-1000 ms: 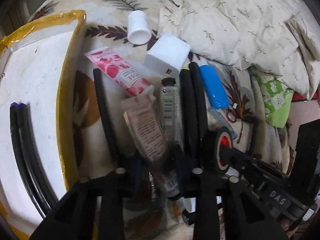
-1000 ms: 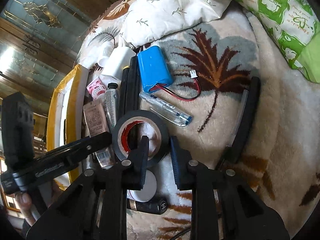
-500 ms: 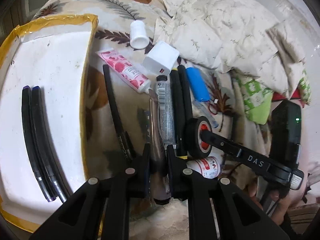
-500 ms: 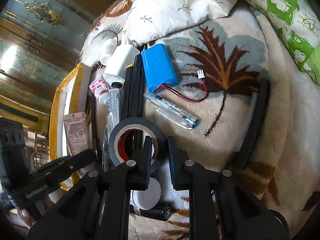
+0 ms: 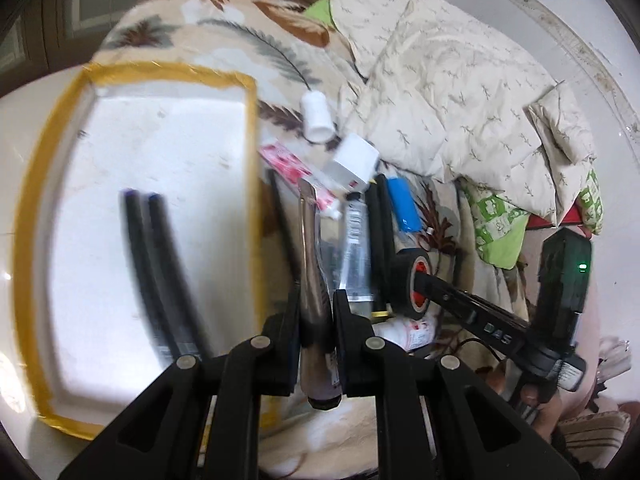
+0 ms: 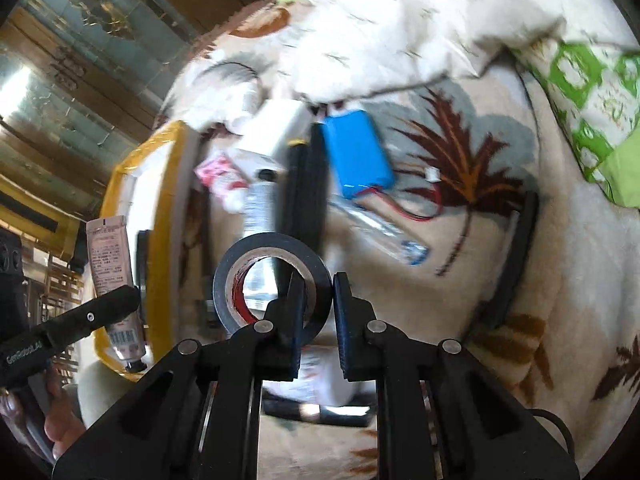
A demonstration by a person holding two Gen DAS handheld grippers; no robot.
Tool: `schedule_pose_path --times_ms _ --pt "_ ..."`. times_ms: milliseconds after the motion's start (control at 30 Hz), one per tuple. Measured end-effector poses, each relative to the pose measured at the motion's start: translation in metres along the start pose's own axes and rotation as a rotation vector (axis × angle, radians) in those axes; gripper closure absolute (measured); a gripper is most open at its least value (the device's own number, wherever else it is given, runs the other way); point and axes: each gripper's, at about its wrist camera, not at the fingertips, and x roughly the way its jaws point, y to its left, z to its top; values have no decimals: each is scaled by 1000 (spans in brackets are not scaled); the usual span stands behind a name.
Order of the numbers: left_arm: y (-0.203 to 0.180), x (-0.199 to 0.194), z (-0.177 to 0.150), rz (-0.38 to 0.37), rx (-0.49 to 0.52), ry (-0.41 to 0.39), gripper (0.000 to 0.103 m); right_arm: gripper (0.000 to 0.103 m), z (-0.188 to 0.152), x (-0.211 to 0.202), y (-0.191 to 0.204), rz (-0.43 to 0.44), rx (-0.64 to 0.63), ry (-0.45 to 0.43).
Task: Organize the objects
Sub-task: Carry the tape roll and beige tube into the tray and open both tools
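My left gripper (image 5: 316, 300) is shut on a beige cosmetic tube (image 5: 314, 280), held edge-on above the blanket beside the yellow-rimmed white tray (image 5: 248, 140); the tube also shows in the right wrist view (image 6: 110, 264). Two black pens (image 5: 160, 264) lie in the tray. My right gripper (image 6: 318, 284) is shut on the wall of a black tape roll (image 6: 240, 276), lifted off the blanket; the roll also shows in the left wrist view (image 5: 404, 276).
On the leaf-print blanket lie a pink tube (image 5: 288, 164), a white box (image 5: 352, 158), a silver tube (image 5: 356, 248), black markers (image 5: 382, 216), a blue battery pack (image 6: 356, 156), a clear pen (image 6: 384, 236) and a white bottle (image 5: 318, 118). Pillows (image 5: 460, 92) lie behind.
Both grippers have risen: the left with the beige tube, moving toward the tray; the right has lifted the tape roll off the blanket.
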Motion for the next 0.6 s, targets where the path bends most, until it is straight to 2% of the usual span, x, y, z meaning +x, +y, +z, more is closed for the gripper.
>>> schedule_pose_path --times_ms 67,167,300,400,533,600 --pt "13 -10 0 13 -13 -13 90 89 1 -2 17 32 -35 -2" --pt "41 -21 -4 75 -45 -34 90 89 0 -1 50 60 -113 -4" --pt "78 -22 -9 83 -122 -38 90 89 -2 10 91 78 -192 14" --pt "96 -21 -11 160 -122 -56 90 89 -3 23 116 75 -234 34" --pt "112 -20 -11 179 -144 -55 90 89 -5 37 147 25 -297 47" --pt "121 -19 -10 145 -184 -38 90 89 -3 43 161 -27 -333 41"
